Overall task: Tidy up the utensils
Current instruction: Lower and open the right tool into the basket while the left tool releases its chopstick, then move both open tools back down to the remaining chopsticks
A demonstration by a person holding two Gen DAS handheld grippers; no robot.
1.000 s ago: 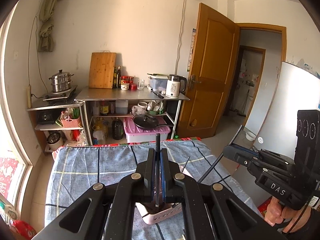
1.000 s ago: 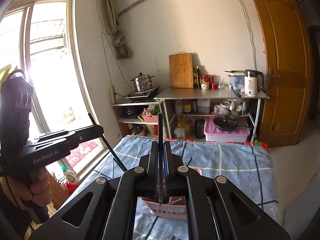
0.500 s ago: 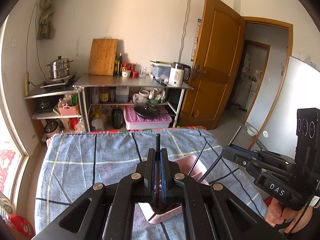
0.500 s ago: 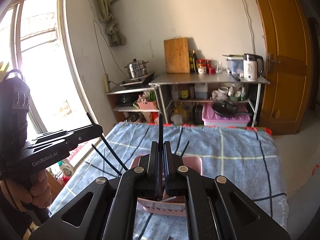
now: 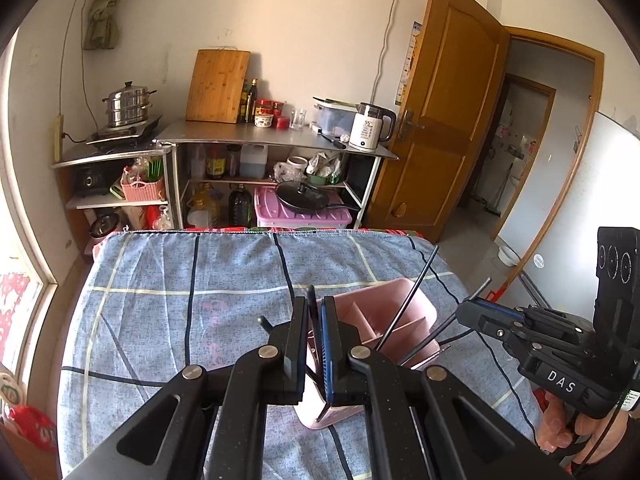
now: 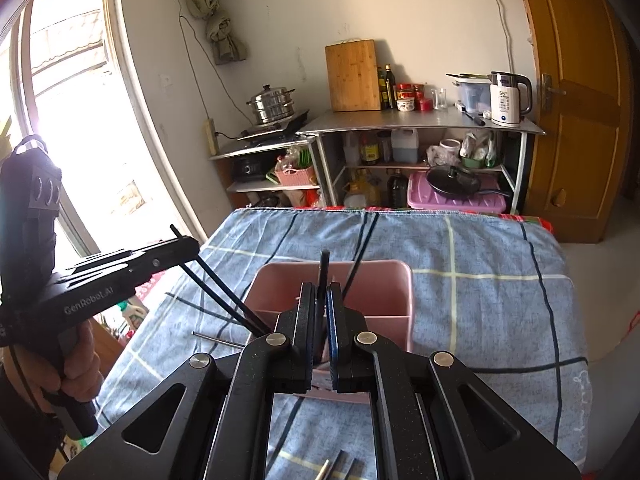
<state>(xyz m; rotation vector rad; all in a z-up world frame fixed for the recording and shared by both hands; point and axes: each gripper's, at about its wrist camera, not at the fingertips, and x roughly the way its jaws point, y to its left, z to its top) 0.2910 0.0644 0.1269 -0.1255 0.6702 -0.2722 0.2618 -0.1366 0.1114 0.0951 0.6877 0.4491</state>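
A pink divided utensil holder [image 5: 390, 312] [image 6: 372, 280] stands on the blue checked tablecloth [image 5: 192, 304]. My left gripper [image 5: 316, 308] is shut on a black chopstick [image 5: 311, 300] above the holder's left part. My right gripper [image 6: 322, 300] is shut on a black chopstick [image 6: 323, 268] above the holder's near compartment. The left gripper's chopstick [image 6: 220, 284] shows in the right wrist view slanting down into the holder. The right gripper's chopstick [image 5: 408, 300] slants into the holder in the left wrist view. Another black chopstick [image 6: 356, 260] leans in the holder.
More utensil ends [image 6: 340, 468] lie on the cloth near the front edge. A steel kitchen shelf [image 5: 276, 136] with a kettle, cutting board and pots stands beyond the table's far edge. A wooden door [image 5: 440, 112] is at the right, a window [image 6: 68, 120] at the left.
Both grippers have tilted downward and lowered toward the holder, each still holding its chopstick. The chopstick tips now reach into the holder.
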